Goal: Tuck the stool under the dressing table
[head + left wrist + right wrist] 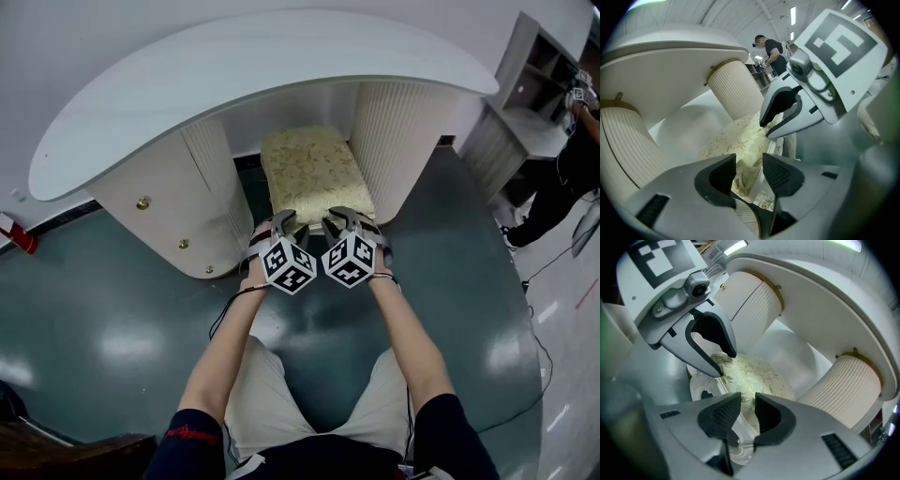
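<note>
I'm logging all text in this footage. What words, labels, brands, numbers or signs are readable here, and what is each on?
Readable words or numbers: none.
Left cube and right cube: black-and-white square patterns, not text.
Sleeve: red print, too small to read.

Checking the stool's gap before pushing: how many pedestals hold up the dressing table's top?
2. One pedestal stands left of the stool, bearing brass knobs; the other pedestal stands right of it. The dressing table top could hide more behind.
</note>
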{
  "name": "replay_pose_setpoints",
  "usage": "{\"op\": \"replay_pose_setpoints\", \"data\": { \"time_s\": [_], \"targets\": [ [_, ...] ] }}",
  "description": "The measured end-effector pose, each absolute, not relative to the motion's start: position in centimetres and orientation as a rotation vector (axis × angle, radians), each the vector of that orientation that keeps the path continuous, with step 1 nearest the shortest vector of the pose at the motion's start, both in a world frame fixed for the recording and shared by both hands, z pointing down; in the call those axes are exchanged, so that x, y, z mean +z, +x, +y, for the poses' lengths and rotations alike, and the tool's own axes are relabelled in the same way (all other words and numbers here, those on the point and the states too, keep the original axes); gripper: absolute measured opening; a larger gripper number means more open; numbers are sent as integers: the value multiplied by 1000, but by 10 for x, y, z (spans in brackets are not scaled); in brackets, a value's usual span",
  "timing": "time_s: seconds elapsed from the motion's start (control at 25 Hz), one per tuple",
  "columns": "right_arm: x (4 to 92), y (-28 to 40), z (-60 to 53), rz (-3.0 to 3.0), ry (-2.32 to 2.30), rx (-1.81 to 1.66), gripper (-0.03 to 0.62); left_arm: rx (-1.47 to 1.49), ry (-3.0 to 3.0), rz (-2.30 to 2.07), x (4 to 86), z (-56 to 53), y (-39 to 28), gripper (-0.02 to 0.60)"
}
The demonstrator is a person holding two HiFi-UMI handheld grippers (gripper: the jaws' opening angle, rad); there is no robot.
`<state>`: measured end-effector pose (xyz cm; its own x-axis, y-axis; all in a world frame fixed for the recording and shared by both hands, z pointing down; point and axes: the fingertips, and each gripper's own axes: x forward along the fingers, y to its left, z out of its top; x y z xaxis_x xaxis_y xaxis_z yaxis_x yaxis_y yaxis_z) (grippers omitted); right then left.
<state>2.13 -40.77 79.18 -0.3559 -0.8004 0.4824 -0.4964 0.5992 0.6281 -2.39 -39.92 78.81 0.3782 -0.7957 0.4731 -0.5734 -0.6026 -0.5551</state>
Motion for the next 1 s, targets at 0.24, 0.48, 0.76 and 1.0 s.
{"op": "replay_pose_setpoints", "data": {
  "time_s": [0.24, 0.48, 0.76, 1.0],
  "targets": [
    [778, 27, -396, -2119, 1103, -398, 61, -999, -2395, 1226, 778, -383, -29, 189],
    [769, 31, -380, -2202, 1148, -304, 38, -904, -2460, 1269, 761, -368, -34, 141],
    [754, 28, -367, -2282, 1181, -208, 26, -842, -2477, 1266, 746, -347, -26, 53],
    [729, 23, -351, -2367, 1188, -132, 25, -699, -2586, 1348, 716, -338, -28, 17]
  ]
}}
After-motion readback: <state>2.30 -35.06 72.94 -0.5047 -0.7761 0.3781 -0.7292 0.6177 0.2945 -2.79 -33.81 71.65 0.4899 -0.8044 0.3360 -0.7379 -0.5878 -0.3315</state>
